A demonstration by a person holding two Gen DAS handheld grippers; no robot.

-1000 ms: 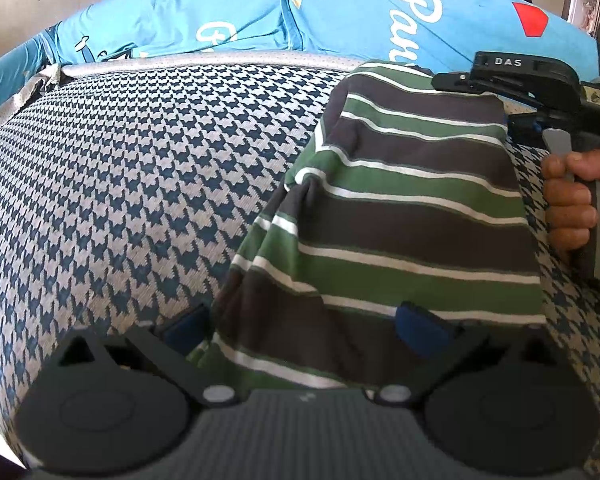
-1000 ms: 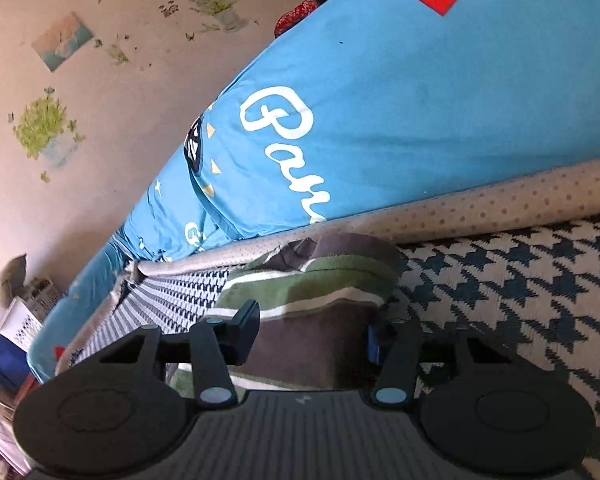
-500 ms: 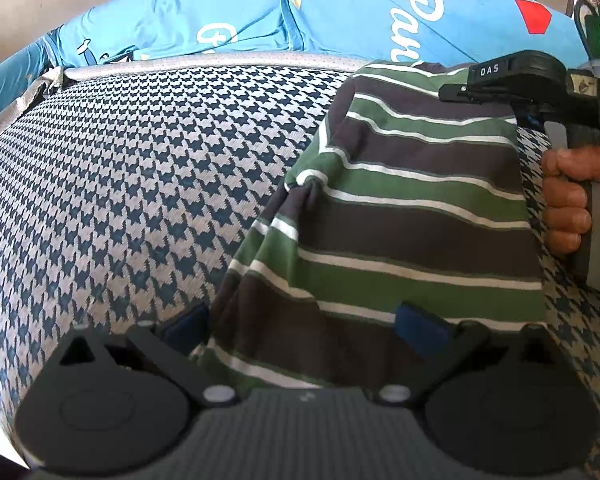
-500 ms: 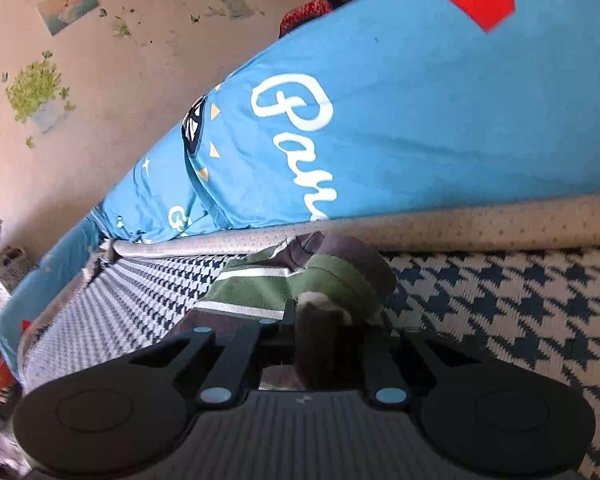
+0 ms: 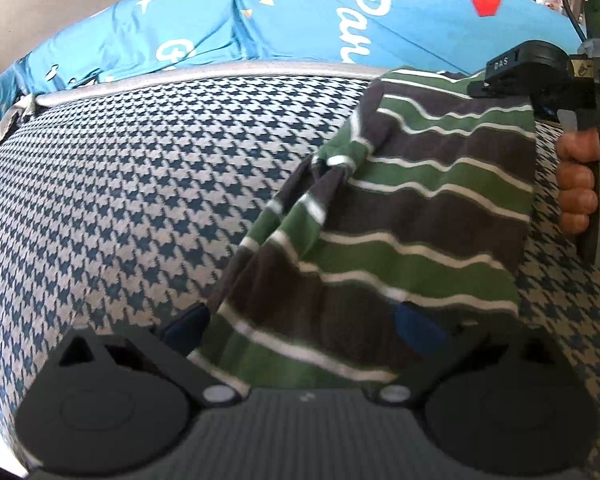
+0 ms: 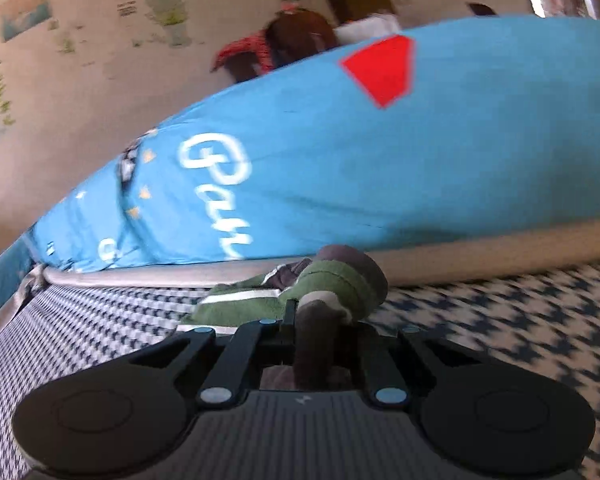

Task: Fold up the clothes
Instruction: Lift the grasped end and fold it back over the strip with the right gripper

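A green and dark grey striped garment lies on the houndstooth mattress, bunched along its left side. My left gripper is open at the garment's near edge, its blue pads wide apart with the cloth between them. In the left wrist view my right gripper sits at the garment's far right corner, held by a hand. In the right wrist view, the right gripper is shut on a pinched fold of the garment, raised slightly off the mattress.
A blue quilt with white lettering and a red patch is piled along the far side of the mattress behind a grey piped edge. A wall with stickers stands beyond. Bare houndstooth fabric spreads left of the garment.
The right gripper's jaws closed on the garment's far corner, then lifted and tilted upward with the fold in them. The left gripper stayed in place, still open.
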